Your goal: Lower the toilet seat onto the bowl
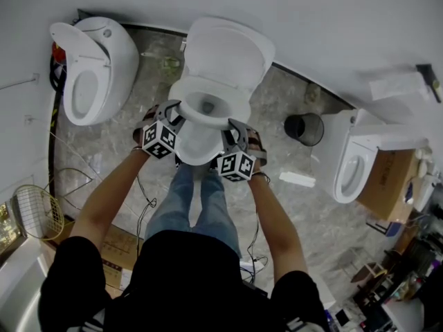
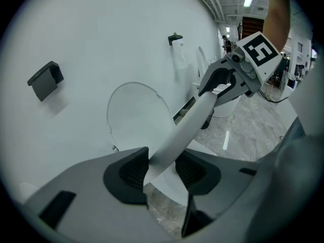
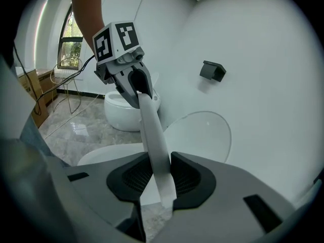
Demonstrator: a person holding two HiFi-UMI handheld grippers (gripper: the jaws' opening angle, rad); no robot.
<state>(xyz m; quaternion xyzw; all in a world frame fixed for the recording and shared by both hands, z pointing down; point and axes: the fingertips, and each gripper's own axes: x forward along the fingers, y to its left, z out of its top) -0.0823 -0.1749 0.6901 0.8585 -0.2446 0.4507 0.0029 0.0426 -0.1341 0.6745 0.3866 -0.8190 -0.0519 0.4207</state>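
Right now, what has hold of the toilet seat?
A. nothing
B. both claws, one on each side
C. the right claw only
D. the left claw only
B: the left claw and the right claw each clamp the toilet seat between their pads, on opposite sides.

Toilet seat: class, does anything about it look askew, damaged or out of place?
Only its position: the toilet seat hangs tilted, partway between the raised lid and the bowl. The left gripper and the right gripper clamp it at either side. No damage or spill shows.
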